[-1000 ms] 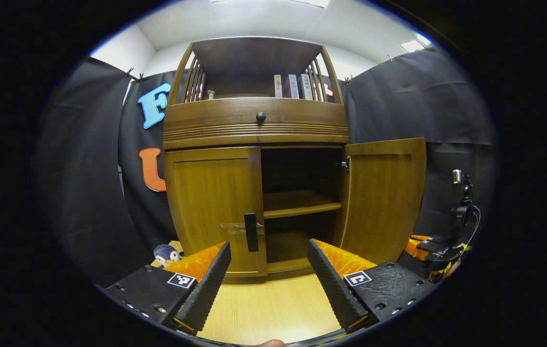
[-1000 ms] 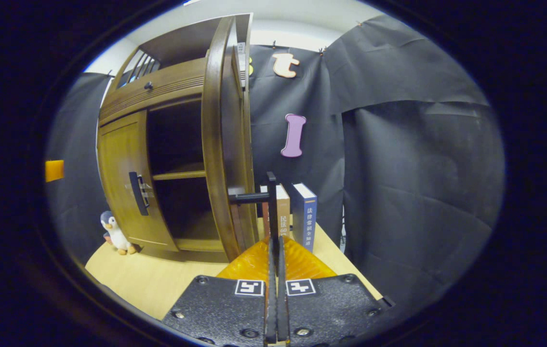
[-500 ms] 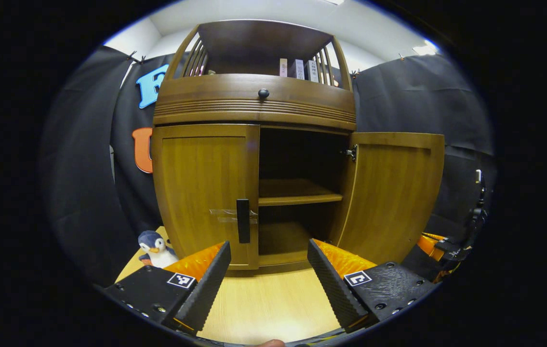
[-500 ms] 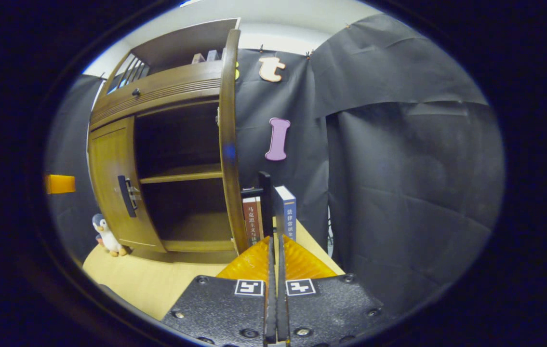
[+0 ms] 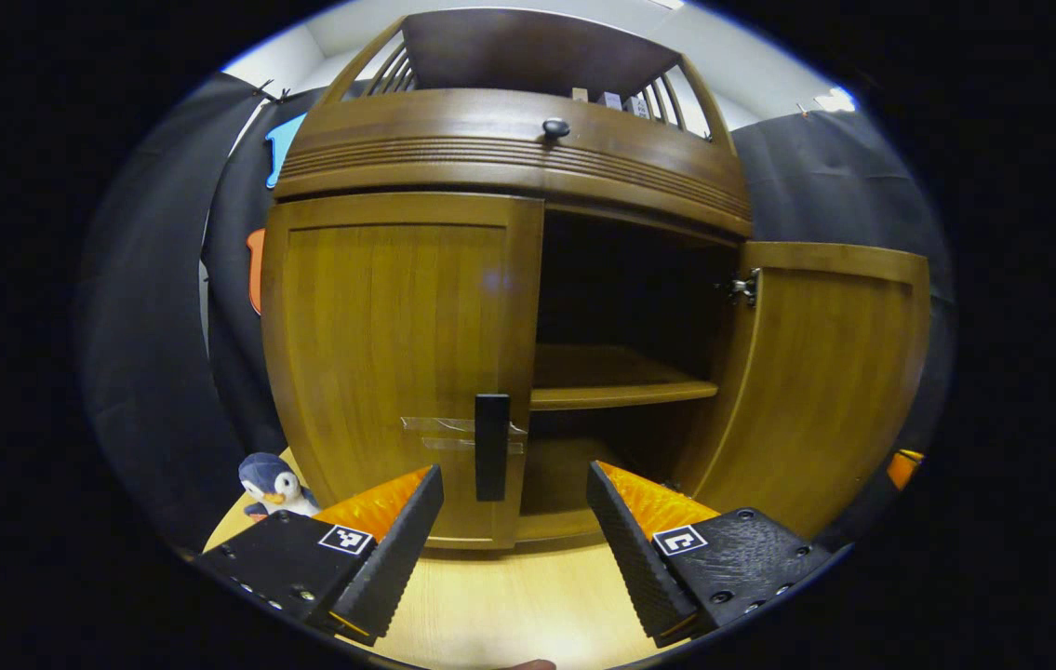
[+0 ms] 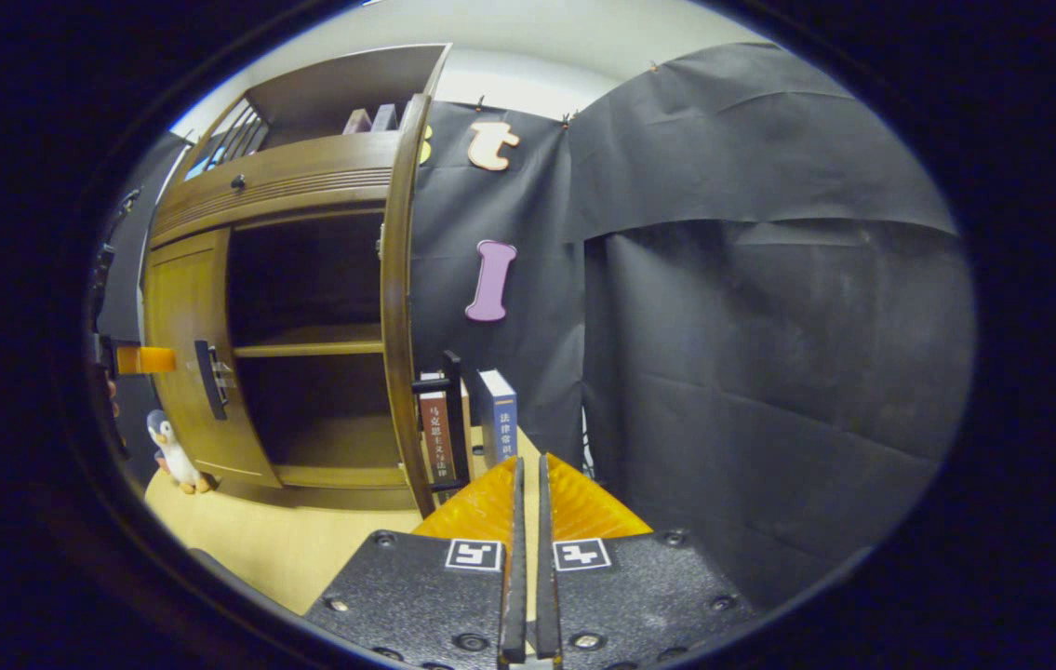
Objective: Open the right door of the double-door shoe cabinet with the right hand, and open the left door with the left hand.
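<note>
- The left tool (image 5: 514, 521) is released, its fingers spread wide, low in front of the shoe cabinet (image 5: 509, 158).
- Just ahead of it, the closed left door (image 5: 397, 354) carries a black handle (image 5: 491, 447), which sits between the fingers' lines but untouched.
- The right door (image 5: 825, 372) stands swung open ahead and to the right.
- A toy penguin (image 5: 274, 484) stands on the bench (image 5: 509, 605), left of the left finger.
- The right tool (image 6: 526, 484) is nearly clenched and grasps nothing; the open door's edge (image 6: 394, 307) and its handle (image 6: 448, 409) lie ahead to its left, with upright books (image 6: 495, 414) beyond.
</note>
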Motion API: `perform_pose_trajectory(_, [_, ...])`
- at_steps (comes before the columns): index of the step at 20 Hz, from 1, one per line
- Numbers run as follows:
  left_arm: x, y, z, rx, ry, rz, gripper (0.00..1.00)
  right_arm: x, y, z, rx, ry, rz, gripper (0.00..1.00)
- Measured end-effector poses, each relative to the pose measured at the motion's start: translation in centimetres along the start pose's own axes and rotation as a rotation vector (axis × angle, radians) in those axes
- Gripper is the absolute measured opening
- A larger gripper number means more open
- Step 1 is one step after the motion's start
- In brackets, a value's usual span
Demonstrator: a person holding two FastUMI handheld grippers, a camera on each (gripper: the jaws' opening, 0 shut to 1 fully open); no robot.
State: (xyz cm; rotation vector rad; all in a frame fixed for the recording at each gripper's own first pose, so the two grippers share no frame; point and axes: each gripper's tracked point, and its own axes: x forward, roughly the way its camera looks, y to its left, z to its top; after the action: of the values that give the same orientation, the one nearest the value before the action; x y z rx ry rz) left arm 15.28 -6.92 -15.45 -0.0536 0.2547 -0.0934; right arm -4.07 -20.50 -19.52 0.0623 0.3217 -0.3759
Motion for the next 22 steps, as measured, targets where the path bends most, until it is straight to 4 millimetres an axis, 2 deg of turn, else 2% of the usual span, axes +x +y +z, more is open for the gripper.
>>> perform_pose_trajectory(2, [2.1,0.4,-1.2,-0.020,0.039,-0.016,0.94,-0.4,-0.3,0.3,0.000,-0.021,-0.011,0.13])
perform_pose_trajectory(3, [3.3,1.0,-1.2,-0.014,0.044,-0.001,0.94,-0.7,-0.4,0.6,-0.003,-0.031,-0.021,0.25])
perform_pose_trajectory(7, [7.2,2.5,-1.9,0.021,0.042,0.032,0.94,-1.5,0.4,1.1,-0.005,-0.050,-0.005,0.59])
perform_pose_trajectory(12, [10.2,3.0,-1.9,0.011,0.035,0.047,0.93,-2.0,1.8,1.3,-0.027,-0.051,0.020,0.75])
perform_pose_trajectory(13, [10.5,3.3,-1.8,0.016,0.034,0.056,0.93,-2.1,2.1,1.2,-0.037,-0.050,0.022,0.83])
perform_pose_trajectory(14, [10.9,3.5,-1.8,0.024,0.032,0.060,0.93,-2.3,2.4,1.3,-0.046,-0.049,0.028,0.84])
perform_pose_trajectory(15, [11.0,3.8,-1.8,0.034,0.028,0.063,1.00,-2.4,2.5,1.2,-0.055,-0.049,0.029,0.92])
perform_pose_trajectory(16, [11.4,3.8,-1.9,0.029,0.025,0.061,0.81,-2.7,2.5,1.2,-0.061,-0.050,0.030,0.88])
perform_pose_trajectory(17, [11.1,3.9,-1.8,0.038,0.019,0.066,0.87,-2.7,2.7,1.2,-0.062,-0.050,0.034,0.88])
perform_pose_trajectory(18, [10.8,4.0,-1.9,0.055,0.021,0.068,0.86,-2.8,2.8,1.2,-0.062,-0.048,0.034,0.92])
perform_pose_trajectory(19, [11.1,4.0,-1.9,0.079,0.018,0.069,0.81,-2.9,2.9,1.0,-0.061,-0.043,0.039,0.88])
perform_pose_trajectory(22, [11.3,2.8,-1.9,0.091,0.019,0.045,0.53,-3.2,3.2,1.2,-0.067,-0.042,0.049,0.89])
